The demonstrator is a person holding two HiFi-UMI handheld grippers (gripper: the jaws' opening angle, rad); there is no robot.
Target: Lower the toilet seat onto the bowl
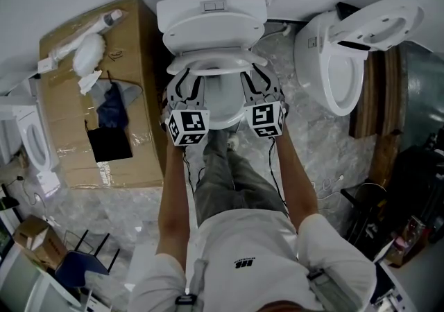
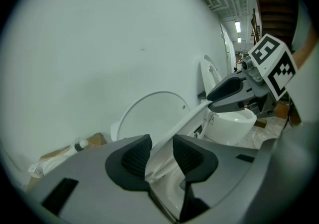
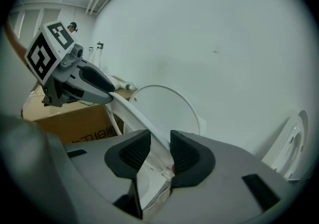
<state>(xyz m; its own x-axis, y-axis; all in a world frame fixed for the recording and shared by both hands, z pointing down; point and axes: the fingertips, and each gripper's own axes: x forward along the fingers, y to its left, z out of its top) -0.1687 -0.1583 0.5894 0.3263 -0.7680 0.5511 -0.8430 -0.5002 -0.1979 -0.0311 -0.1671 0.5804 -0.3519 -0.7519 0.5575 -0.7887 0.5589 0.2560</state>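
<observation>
**Toilet seat (image 1: 216, 64), part-lowered, gripped both sides**

Clearance: cardboard box (image 1: 69, 96) just beside the toilet's left; second toilet (image 1: 340, 61) near on the right.
Item: white seat, tilted between upright lid (image 1: 212, 29) and bowl (image 1: 222, 106).
Left tongs (image 2: 162, 156) and right tongs (image 3: 158, 151) each clench a side rim.
Count: two toilets, one box, two tongs.

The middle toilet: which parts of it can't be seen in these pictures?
- The bowl: head view, mostly covered by the seat, the left gripper and the right gripper.
- The seat's hinges: every view, hidden behind the seat and the raised lid.
- The toilet's base: head view, hidden under the bowl and the person's legs.
</observation>
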